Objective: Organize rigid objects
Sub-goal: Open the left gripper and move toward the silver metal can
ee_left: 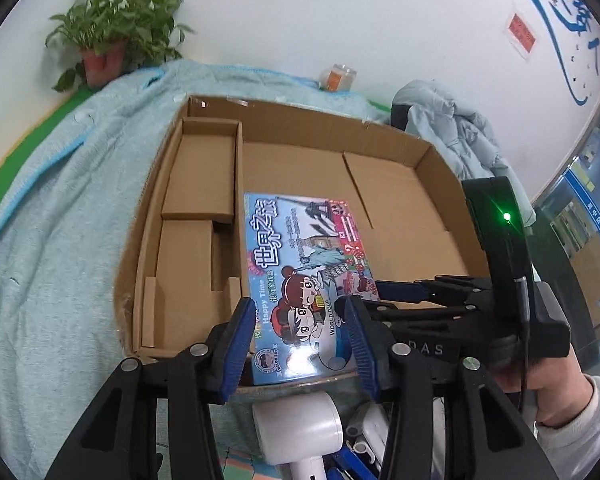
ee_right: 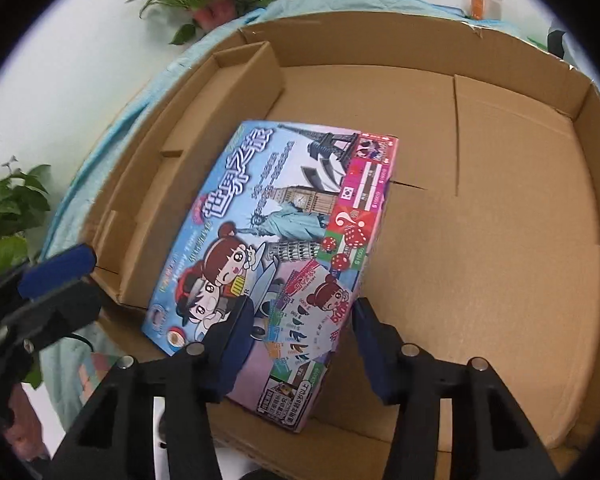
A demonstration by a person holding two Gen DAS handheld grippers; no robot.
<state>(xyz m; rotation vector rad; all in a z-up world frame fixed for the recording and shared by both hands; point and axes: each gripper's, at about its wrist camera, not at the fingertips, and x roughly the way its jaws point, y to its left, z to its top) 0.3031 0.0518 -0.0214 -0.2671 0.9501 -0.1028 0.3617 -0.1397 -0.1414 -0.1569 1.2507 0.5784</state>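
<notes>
A colourful game box (ee_left: 300, 264) with cartoon children and landmarks lies in a large open cardboard box (ee_left: 380, 152), next to its left divider. It also shows in the right wrist view (ee_right: 284, 240), tilted, its near end over the cardboard box's (ee_right: 500, 240) front wall. My left gripper (ee_left: 296, 344) is open, its blue pads (ee_left: 236, 348) either side of the game box's near end. My right gripper (ee_right: 296, 344) is open, its pads (ee_right: 372, 344) astride the game box's near right part; it also shows in the left wrist view (ee_left: 420, 292).
The cardboard box rests on a light blue blanket (ee_left: 60, 240). A narrow cardboard insert (ee_left: 200, 200) fills its left side. A white appliance (ee_left: 300, 428) lies under my left gripper. A potted plant (ee_left: 112, 36), a jar (ee_left: 338, 76) and a jacket (ee_left: 452, 128) stand behind.
</notes>
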